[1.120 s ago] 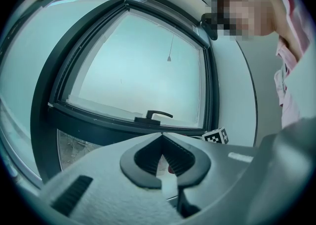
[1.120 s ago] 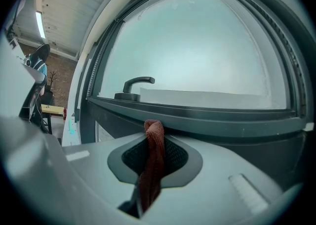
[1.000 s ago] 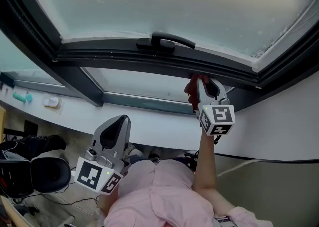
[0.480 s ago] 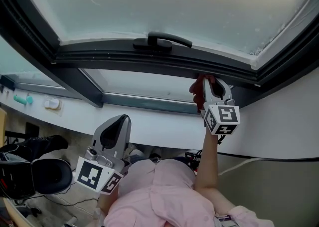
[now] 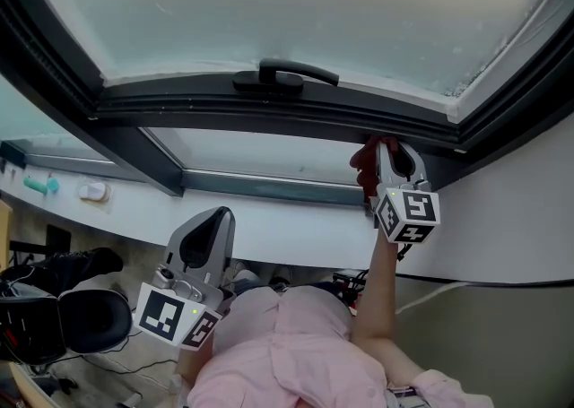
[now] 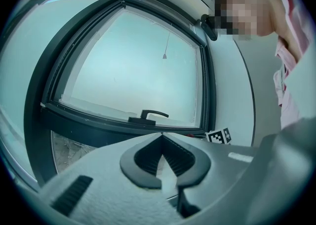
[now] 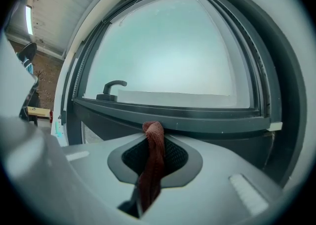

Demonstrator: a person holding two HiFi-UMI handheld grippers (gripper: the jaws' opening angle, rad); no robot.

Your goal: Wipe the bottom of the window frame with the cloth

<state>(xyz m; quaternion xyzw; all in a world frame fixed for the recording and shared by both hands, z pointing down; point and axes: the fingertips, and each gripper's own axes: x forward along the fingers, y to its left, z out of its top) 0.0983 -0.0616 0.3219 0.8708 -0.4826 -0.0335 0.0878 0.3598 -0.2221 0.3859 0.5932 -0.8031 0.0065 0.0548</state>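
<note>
Head view first: we hold our right gripper (image 5: 384,148) up against the bottom bar of the dark window frame (image 5: 224,108), to the right of the window handle (image 5: 285,74) and near the frame's right corner. A red cloth (image 5: 365,166) is bunched at its jaws, touching the bar. The gripper's marker cube (image 5: 408,214) faces back toward us. Our left gripper (image 5: 213,218) sits low, close to our pink shirt (image 5: 287,352) and well apart from the frame, with its tips lying across the white ledge (image 5: 296,222) in the picture.

Left gripper view: the jaws are pressed together, tip against tip, with nothing between them. Beyond them we see the frame's bottom bar and the handle. The other gripper's marker cube shows just over the right jaw.

Right gripper view: the jaws are clenched on the cloth. It runs up between the dark pads (image 7: 174,156) as a twisted strand, and its folded top meets the bottom bar of the frame. The handle stands off to the left on that same bar.
</note>
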